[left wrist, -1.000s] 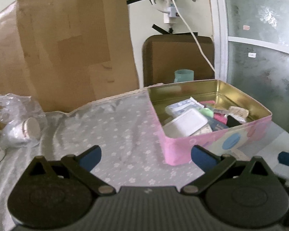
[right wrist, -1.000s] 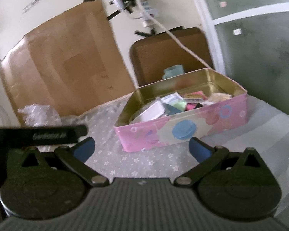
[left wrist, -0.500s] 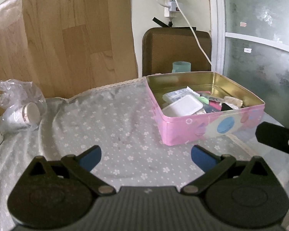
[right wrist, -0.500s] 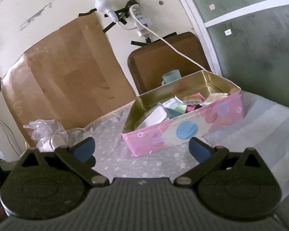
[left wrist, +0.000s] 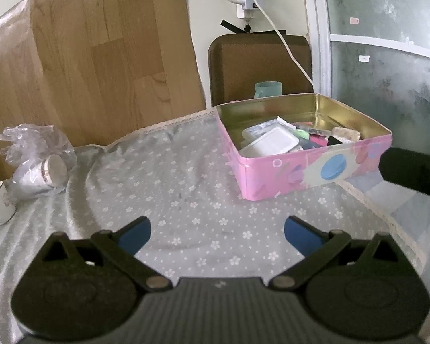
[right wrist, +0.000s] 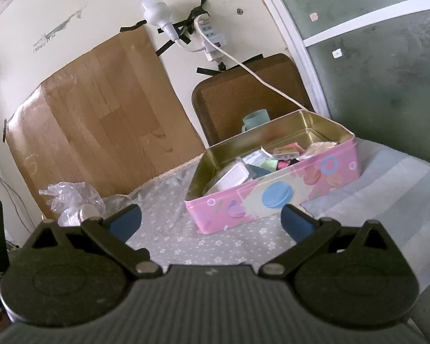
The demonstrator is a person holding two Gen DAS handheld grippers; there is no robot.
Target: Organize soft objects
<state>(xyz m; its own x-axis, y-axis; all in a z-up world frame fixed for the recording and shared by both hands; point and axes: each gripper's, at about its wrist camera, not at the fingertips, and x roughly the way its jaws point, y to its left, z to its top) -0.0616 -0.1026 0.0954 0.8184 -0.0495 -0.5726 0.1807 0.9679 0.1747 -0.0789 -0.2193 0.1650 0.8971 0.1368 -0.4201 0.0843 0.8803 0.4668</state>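
You have drawn both tools back from the tin (left wrist: 315, 169); your left tool (left wrist: 216, 232) and right tool (right wrist: 210, 220) gape wide, empty, above the counter (left wrist: 157, 189).

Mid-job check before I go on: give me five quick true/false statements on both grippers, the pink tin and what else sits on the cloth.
1. The pink rectangular tin stands open with no lid on it. True.
2. The left gripper is shut on a sponge. False: it is open and holds nothing.
3. The right gripper is open and empty. True.
4. The tin is empty. False: a white flat plastic case and small colourful items lie inside.
5. The crumpled clear plastic bag lies inside the tin. False: it lies apart on the grey flowered tablecloth, to the tin's left.
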